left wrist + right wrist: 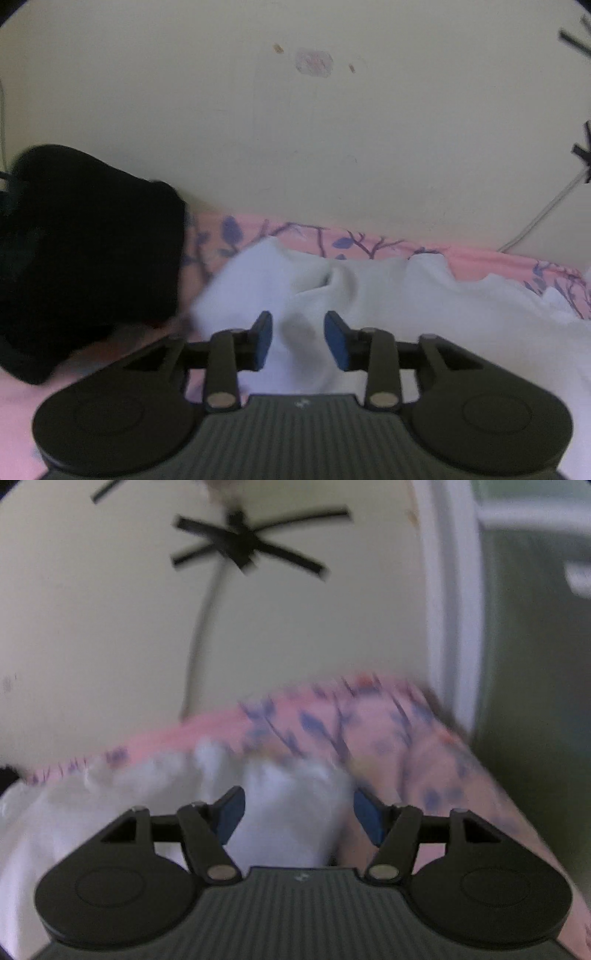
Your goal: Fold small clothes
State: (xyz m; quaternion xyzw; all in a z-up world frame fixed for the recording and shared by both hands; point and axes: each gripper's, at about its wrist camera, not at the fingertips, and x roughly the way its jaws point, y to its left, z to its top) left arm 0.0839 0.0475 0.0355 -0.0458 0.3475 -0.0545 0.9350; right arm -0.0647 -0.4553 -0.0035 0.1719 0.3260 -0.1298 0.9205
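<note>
While both hand-held grippers gape, white garment [369, 291] (blurred, seemingly loose) lies between.

Both wrist cams sit low and close over the pink bedsheet [480, 258], looking along their fingers toward the cream wall [258, 129]. Both catch the same white garment [369, 295] near the sheet's far edge.

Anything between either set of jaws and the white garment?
Nothing visible. The white garment lies directly under the left gripper and the right gripper, cloth showing between both sets of open jaws. The black bundle sits off to the side.
</note>
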